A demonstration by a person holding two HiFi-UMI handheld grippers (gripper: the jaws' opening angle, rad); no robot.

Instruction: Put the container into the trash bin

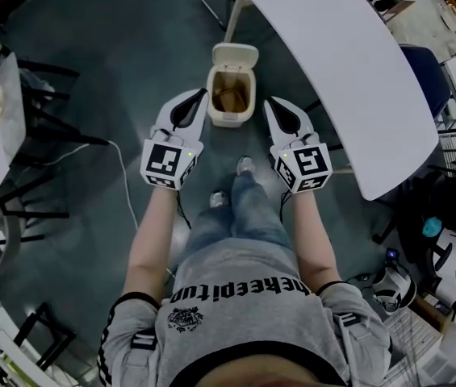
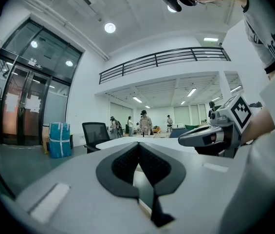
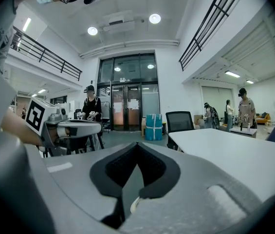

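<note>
A cream trash bin (image 1: 213,101) stands on the dark floor with its lid tipped back. Something brownish (image 1: 232,95) lies inside; I cannot tell what it is. My left gripper (image 1: 202,93) hangs above the bin's left side and my right gripper (image 1: 267,101) above its right side. Both point forward, roughly level. The left gripper (image 2: 138,144) has its jaws together with nothing between them, and the right gripper (image 2: 210,135) shows beside it. In its own view the right gripper (image 3: 136,144) is shut and empty, with the left gripper (image 3: 74,128) at its left.
A long white table (image 1: 349,71) runs along the right, with a blue chair (image 1: 425,71) behind it. Black chair frames (image 1: 42,127) and a cable (image 1: 123,184) lie at the left. My feet (image 1: 244,166) are just short of the bin. Several people stand far off.
</note>
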